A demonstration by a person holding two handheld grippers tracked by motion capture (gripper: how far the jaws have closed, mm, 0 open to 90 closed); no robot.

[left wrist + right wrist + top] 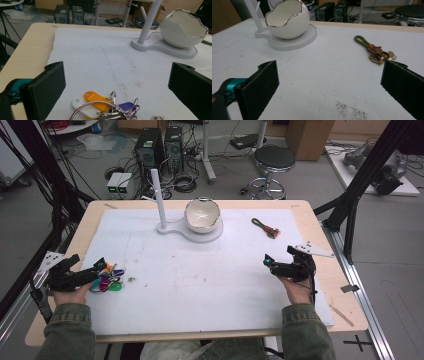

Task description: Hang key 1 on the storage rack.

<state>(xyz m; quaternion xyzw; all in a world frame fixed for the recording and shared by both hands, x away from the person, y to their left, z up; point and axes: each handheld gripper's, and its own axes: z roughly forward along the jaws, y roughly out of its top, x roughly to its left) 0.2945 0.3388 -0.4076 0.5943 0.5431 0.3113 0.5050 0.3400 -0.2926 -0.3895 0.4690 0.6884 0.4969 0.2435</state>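
A bunch of keys with coloured plastic tags (107,279) (107,106) lies at the left of the white mat. My left gripper (87,270) (115,85) is open, its jaws standing to either side of the bunch and just short of it. At the right, my right gripper (279,259) (329,85) is open over bare mat. A green-looped keychain with a brown tab (265,227) (374,49) lies beyond it. A white egg-shaped bowl (202,214) (183,28) (287,18) sits on a white stand with an upright post (158,199) (148,21).
The white mat (200,270) covers most of the wooden table (320,227). A stool (274,160), computer towers (150,150) and cables stand on the floor behind. Black frame posts (367,170) flank the table.
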